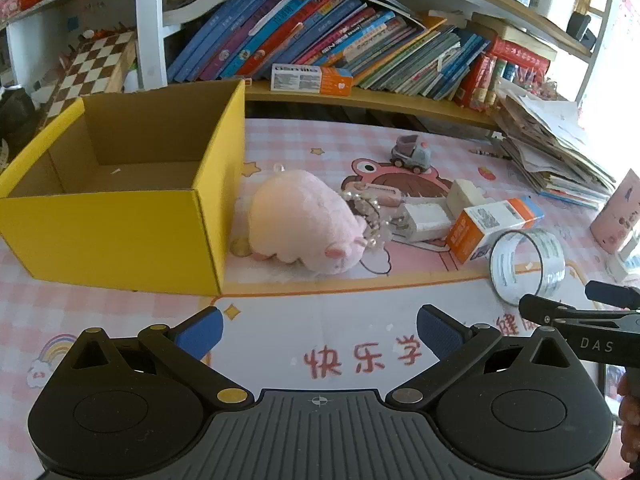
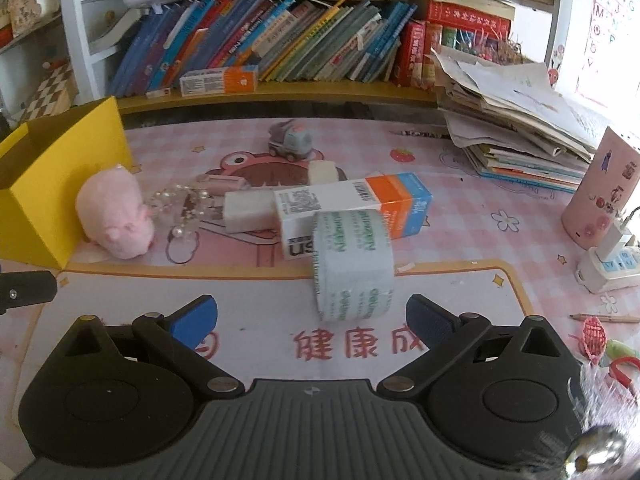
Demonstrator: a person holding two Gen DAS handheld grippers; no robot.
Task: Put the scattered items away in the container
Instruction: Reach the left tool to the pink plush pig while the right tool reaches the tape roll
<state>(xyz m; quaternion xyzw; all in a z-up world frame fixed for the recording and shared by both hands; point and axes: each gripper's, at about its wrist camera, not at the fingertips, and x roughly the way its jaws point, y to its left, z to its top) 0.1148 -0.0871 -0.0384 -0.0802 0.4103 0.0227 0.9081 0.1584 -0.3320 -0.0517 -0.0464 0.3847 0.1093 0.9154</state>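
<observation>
- Desk under a pink checked mat with cartoon prints.
- Behind the mat: wooden bookshelf, leaning books packed on it.
- Right of the mat: slumped paper stack; bright daylight beyond.
- Far left of the bookshelf: chessboard.

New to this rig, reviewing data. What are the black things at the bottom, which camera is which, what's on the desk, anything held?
No robot arm here: a person carries a two-finger gripper in each hand, each with a fisheye camera looking along its blue-padded fingers. The left gripper faces the empty yellow box and pink plush toy. The right gripper faces a tape roll standing on edge. Behind lie an orange-and-white carton, white chargers, beads and a toy car. Both grippers are open and hold nothing.
</observation>
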